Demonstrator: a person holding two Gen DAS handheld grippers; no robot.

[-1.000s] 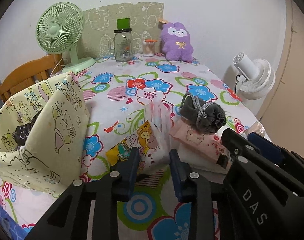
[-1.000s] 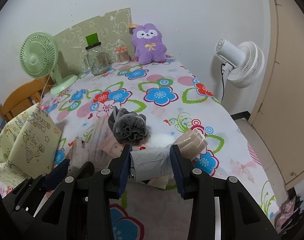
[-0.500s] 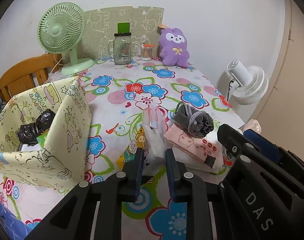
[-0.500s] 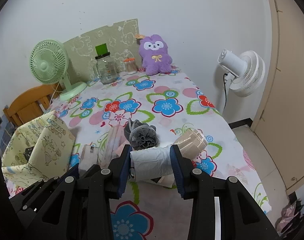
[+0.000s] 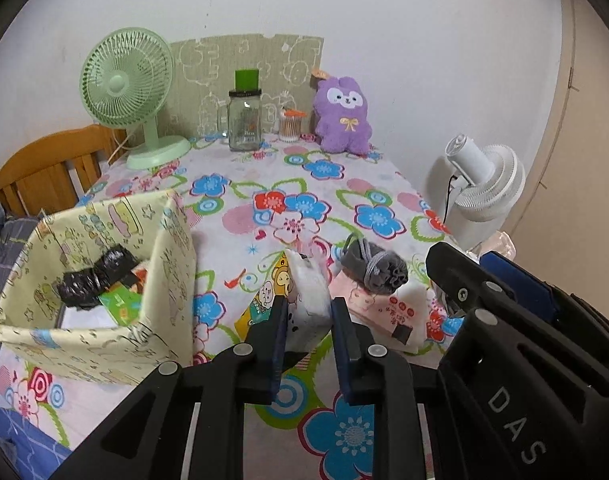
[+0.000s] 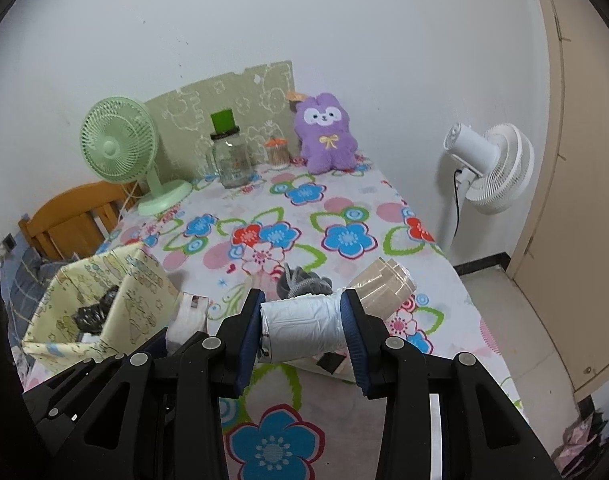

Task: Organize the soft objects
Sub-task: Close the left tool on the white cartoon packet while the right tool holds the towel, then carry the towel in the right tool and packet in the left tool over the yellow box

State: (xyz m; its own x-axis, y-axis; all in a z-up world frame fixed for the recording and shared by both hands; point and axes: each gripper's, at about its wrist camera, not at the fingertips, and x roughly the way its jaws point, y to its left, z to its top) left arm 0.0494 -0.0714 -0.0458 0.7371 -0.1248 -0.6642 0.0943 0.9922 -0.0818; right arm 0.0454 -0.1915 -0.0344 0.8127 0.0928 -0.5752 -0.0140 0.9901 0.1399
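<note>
My left gripper [image 5: 309,307] is shut on a white plastic-wrapped packet [image 5: 309,286], held just above the flowered table [image 5: 264,184]. My right gripper [image 6: 303,307] is shut on a white roll of plastic bags [image 6: 304,330], also off the table. A yellow cartoon-print fabric box [image 5: 166,276] stands to the left and holds a black bundle [image 5: 90,280] and a green packet [image 5: 118,302]. Under the grippers lie a grey drawstring pouch [image 5: 378,270], a pink packet [image 5: 380,308], a yellow cartoon packet [image 5: 262,294] and a beige roll [image 6: 384,286].
Along the back wall stand a green desk fan [image 5: 128,80], a glass jar [image 5: 245,124], a small swab pot [image 5: 290,126] and a purple plush [image 5: 344,116]. A white floor fan [image 5: 484,184] is right of the table and a wooden chair [image 5: 44,172] is left.
My left jaws have shut on the white packet and lifted it off the table. Both grippers have risen, the right one still carrying its white roll.
</note>
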